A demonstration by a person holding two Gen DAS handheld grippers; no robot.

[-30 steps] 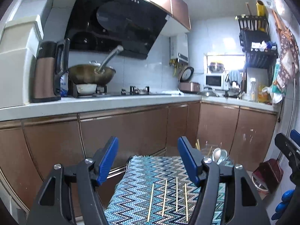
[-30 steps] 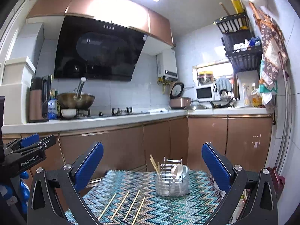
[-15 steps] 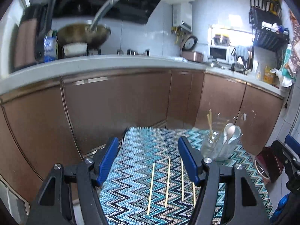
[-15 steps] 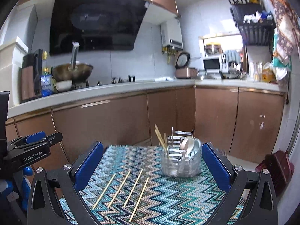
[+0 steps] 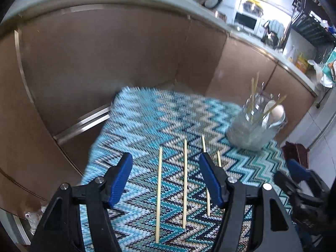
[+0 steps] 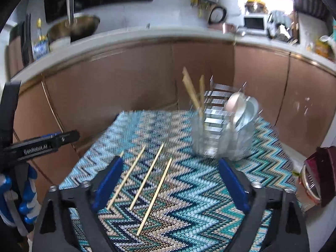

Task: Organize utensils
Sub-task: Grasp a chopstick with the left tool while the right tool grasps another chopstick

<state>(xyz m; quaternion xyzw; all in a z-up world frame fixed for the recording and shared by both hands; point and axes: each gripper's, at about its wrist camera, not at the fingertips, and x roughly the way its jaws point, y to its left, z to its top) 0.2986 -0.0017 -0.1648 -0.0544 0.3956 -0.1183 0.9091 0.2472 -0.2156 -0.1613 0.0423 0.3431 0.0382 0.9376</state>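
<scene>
Several wooden chopsticks [image 5: 184,182] [image 6: 147,176] lie side by side on a blue zigzag tablecloth [image 5: 147,121] [image 6: 189,210]. Behind them to the right stands a clear utensil holder [image 5: 250,132] [image 6: 220,138] with chopsticks and spoons [image 6: 241,107] upright in it. My left gripper [image 5: 165,159] hangs open above the two left chopsticks without touching them. My right gripper [image 6: 170,162] hovers over the loose chopsticks with its jaws closing and nothing pressed between them. Each gripper also shows at the edge of the other's view, the right gripper [image 5: 298,172] and the left gripper [image 6: 42,142].
Brown cabinet fronts [image 6: 126,84] run close behind the table's far edge. The counter above carries a wok [image 6: 73,25], a bottle [image 6: 40,44] and a microwave [image 6: 254,24]. A dark red object [image 6: 319,168] sits low to the right of the table.
Both grippers have dropped and tilted down toward the table, so the chopsticks and holder now sit closer. The right jaws have narrowed. The left jaws keep their width.
</scene>
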